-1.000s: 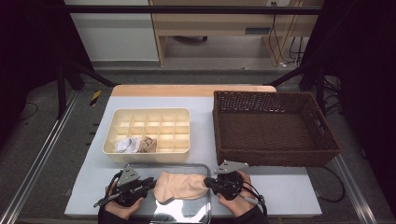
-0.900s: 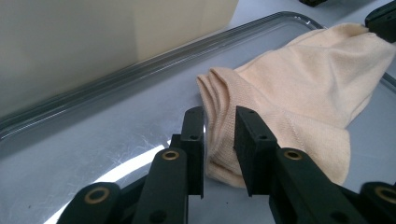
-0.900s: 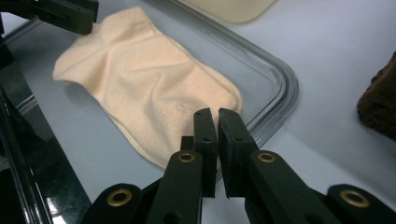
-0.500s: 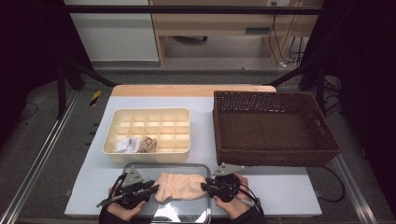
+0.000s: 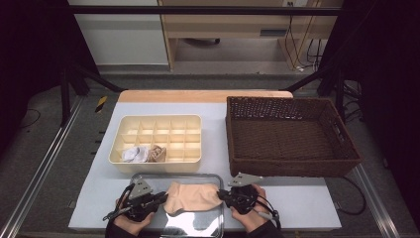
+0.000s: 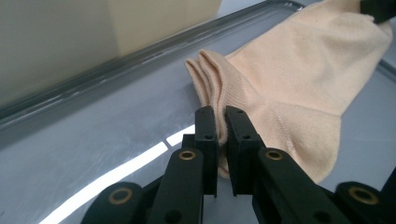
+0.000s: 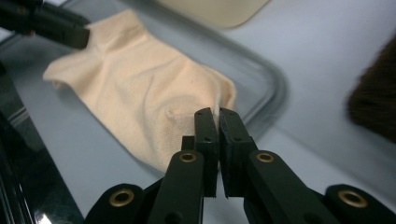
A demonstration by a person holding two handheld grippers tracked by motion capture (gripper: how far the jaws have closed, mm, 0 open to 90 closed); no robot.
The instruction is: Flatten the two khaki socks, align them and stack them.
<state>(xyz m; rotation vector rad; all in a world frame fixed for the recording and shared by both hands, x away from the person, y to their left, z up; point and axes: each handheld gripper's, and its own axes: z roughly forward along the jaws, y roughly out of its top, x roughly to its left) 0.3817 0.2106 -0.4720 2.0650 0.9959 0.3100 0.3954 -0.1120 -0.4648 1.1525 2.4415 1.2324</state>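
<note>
Pale blue table (image 5: pixel 307 208), steel tray (image 5: pixel 198 229), peach sock (image 5: pixel 193 197) pinched endwise by both grippers' fingers (image 6: pixel 206 122), just closed.

In the high view, both forearms are running off the bottom edge at six o'clock, and the two bundles (image 5: pixel 143 154) sitting in the divided tray (image 5: pixel 156 122) are too small to identify.

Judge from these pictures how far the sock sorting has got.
Done: two rolled socks sit in the cream divided organiser. In hand: both tools, left and right, pinch the peach fabric sock over the metal tray. Left: folding and storing it.
</note>
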